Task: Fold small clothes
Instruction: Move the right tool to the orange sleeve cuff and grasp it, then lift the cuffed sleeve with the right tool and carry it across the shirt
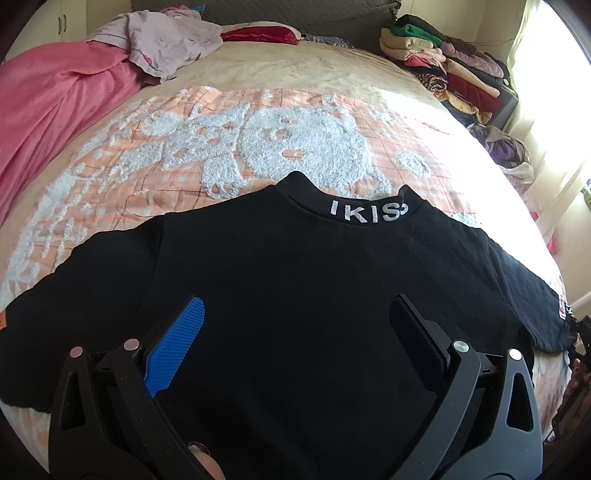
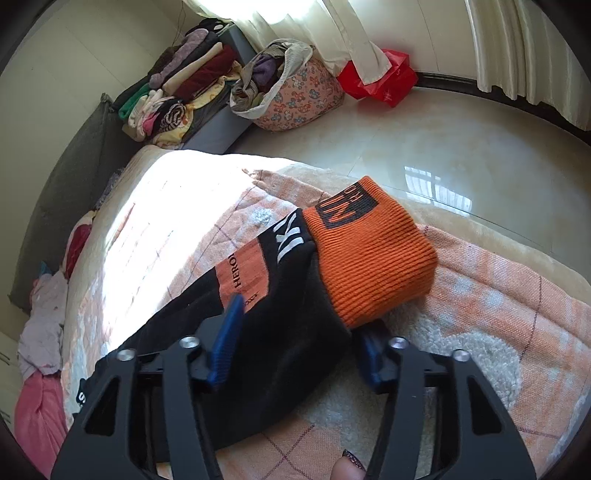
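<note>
On the peach quilted bed, the black cotton sweatshirt lies flat. Your right claw pinches its sleeve beside the orange ribbed cuff; fold inward squarely. Left claw hovers wide open, empty.

One black knit top with white collar lettering lies on one peach-and-white fleecy blanket; one orange ribbed cuff shows on its sleeve. Beyond the top: one pink sheet, one pale lilac garment, one red velvet cushion. Right of the top: one pile of folded clothes, one floral cloth sack, one red bag. Two grippers, left and right.
</note>
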A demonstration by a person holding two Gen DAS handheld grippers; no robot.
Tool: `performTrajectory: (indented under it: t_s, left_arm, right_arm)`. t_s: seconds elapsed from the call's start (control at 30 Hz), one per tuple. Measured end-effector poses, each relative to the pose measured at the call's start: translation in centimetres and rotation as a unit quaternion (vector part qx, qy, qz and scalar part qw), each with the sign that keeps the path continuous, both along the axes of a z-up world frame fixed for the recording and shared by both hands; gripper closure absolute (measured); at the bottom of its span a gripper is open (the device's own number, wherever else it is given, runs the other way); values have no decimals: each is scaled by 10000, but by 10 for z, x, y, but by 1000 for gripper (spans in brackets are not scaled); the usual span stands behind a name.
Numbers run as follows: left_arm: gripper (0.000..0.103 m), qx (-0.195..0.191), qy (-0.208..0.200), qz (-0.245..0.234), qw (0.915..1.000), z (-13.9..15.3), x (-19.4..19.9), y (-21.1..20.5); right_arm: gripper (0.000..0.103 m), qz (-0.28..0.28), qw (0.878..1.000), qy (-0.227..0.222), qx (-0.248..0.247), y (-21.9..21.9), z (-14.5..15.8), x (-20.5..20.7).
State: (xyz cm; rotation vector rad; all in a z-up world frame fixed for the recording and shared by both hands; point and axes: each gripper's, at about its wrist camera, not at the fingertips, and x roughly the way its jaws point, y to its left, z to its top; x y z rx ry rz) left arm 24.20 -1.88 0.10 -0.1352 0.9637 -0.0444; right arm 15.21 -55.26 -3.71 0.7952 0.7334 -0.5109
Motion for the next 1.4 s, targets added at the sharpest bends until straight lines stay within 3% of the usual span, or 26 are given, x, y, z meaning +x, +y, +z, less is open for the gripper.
performTrajectory:
  t_s: [0.07,0.17,0.47,0.83,1.1,1.4]
  left_arm:
    - [9,-33,-40,-1,10000,2,-2,2]
    - [9,-73,-12,-13,10000,3,-2,3]
    - [9,-297,49,56,9995,6,-6,17]
    - [9,-1020,153,-165,9945,14,-8,31]
    - [9,-1222,192,-180,9922,17,-9,39]
    - [9,-1517,267,-31,9881,17,-7,56]
  right_arm:
    - [81,105,9996,-233,73,1,4,-4]
    - [84,284,9982,-531,-17,9,20,-10]
    - [87,1065,9875,-1051,-496,65,86,-3]
    - [87,1970,9660,-1561,-605,154,134,16]
    - [87,2606,9493,-1642,-621,219,147,40]
    - [87,3125,9352,-1545,-619,280,137,62]
